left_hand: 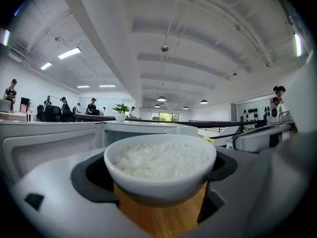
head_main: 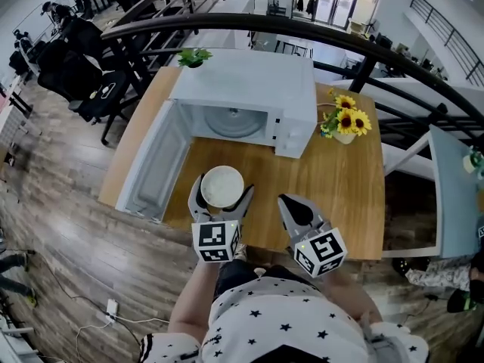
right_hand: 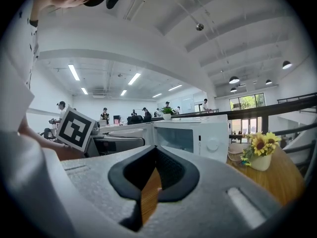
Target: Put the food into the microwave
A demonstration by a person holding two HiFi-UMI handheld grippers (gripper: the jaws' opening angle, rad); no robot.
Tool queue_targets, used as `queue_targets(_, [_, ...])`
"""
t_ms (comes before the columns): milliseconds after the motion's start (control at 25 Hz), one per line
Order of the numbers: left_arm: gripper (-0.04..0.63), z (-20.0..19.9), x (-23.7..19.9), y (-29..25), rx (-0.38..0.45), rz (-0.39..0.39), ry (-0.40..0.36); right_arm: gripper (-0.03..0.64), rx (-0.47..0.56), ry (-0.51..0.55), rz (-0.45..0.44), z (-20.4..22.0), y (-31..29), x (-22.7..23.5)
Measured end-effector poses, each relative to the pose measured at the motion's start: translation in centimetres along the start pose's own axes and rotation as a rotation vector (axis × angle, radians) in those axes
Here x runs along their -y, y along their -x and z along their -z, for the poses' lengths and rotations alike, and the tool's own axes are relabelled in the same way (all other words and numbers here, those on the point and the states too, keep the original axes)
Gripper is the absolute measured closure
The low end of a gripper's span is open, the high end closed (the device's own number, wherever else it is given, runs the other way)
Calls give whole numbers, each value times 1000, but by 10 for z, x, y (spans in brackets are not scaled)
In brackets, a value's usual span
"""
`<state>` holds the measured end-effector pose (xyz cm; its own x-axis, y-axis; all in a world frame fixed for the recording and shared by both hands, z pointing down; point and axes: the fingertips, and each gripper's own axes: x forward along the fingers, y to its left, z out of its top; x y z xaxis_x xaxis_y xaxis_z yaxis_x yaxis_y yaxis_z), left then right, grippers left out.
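Note:
A white bowl of rice [head_main: 221, 186] sits in front of the white microwave [head_main: 249, 82] on the wooden table [head_main: 344, 195]. My left gripper [head_main: 222, 190] is shut on the bowl, one jaw on each side; the left gripper view shows the bowl [left_hand: 159, 157] filling the gap between the jaws. The microwave door [head_main: 155, 161] hangs wide open to the left, showing the glass turntable [head_main: 233, 121]. My right gripper [head_main: 293, 203] hovers just right of the bowl, shut and holding nothing; the right gripper view shows its jaws [right_hand: 154, 152] meeting at the tips.
A vase of sunflowers [head_main: 345, 123] stands right of the microwave. A small green plant [head_main: 194, 57] stands at the table's far edge behind the microwave. A dark curved railing [head_main: 363, 48] runs behind the table. The table's front edge is close to the person's body.

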<state>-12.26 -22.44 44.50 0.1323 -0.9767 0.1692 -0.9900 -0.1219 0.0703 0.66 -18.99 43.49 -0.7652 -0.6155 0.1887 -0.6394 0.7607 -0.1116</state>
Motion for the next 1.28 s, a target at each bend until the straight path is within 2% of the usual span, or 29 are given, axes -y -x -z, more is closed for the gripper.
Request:
queue_targets(600, [66, 10, -40, -101, -70, 74, -32, 612, -18, -31, 59, -14, -82, 41])
queue_targets(1280, [66, 27, -64, -187, -129, 178, -56, 612, -61, -78, 158, -2, -127, 68])
